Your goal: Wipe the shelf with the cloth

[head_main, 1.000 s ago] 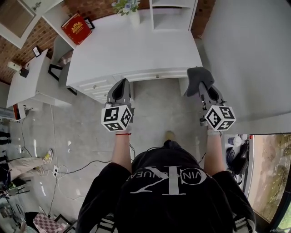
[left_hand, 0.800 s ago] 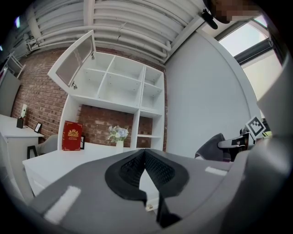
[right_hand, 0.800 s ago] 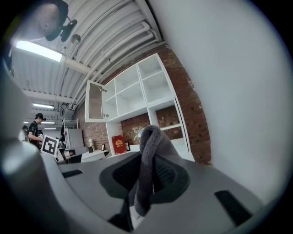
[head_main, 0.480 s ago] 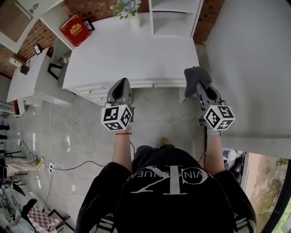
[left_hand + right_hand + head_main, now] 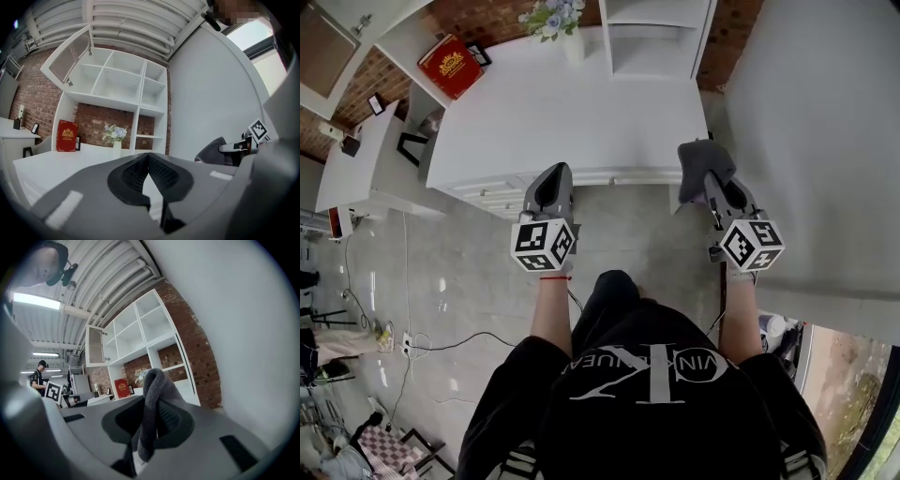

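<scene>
Grey cloth (image 5: 153, 394) sits clamped in the fingers of the right gripper (image 5: 709, 181); the left gripper (image 5: 552, 175) has its fingers closed together, empty, by the bench (image 5: 581, 112).

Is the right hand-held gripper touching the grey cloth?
Touching. The right gripper view shows the right hand-held gripper closed on the cloth, pads pressing it.

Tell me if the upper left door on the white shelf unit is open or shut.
Open: the door stands swung out from the shelf unit's top left corner, its compartment exposed behind it.
</scene>
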Available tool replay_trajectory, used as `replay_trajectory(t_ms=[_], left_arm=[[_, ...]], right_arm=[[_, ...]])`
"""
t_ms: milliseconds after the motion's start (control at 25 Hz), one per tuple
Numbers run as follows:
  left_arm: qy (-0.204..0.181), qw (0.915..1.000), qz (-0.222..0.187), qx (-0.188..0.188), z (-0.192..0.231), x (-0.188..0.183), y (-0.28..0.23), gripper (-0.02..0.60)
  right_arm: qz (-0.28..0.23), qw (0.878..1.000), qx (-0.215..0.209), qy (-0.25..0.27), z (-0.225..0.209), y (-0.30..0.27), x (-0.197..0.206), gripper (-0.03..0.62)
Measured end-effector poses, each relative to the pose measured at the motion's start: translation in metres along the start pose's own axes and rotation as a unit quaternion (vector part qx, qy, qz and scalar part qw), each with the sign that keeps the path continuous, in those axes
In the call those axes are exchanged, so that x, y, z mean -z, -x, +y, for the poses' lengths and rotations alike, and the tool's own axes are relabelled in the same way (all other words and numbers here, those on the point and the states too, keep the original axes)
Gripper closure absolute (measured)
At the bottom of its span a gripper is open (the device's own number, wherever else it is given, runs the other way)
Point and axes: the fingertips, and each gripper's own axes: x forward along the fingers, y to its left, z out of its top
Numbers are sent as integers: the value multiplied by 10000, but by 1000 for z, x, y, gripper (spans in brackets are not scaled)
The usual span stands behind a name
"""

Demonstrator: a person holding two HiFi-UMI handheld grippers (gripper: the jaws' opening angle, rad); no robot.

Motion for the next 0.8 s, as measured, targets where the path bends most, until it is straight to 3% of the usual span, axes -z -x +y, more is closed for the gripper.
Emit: replay_trajectory(t_ms=[400,800], left_arm=[[72,9999,119,-51,16,12,-26,571],[229,9995,90,190,26,12,-115,571]], right_arm=[[91,9999,-55,-85,-11,-29,8,536],[280,9995,-159,76,-39,-93,-7,536]])
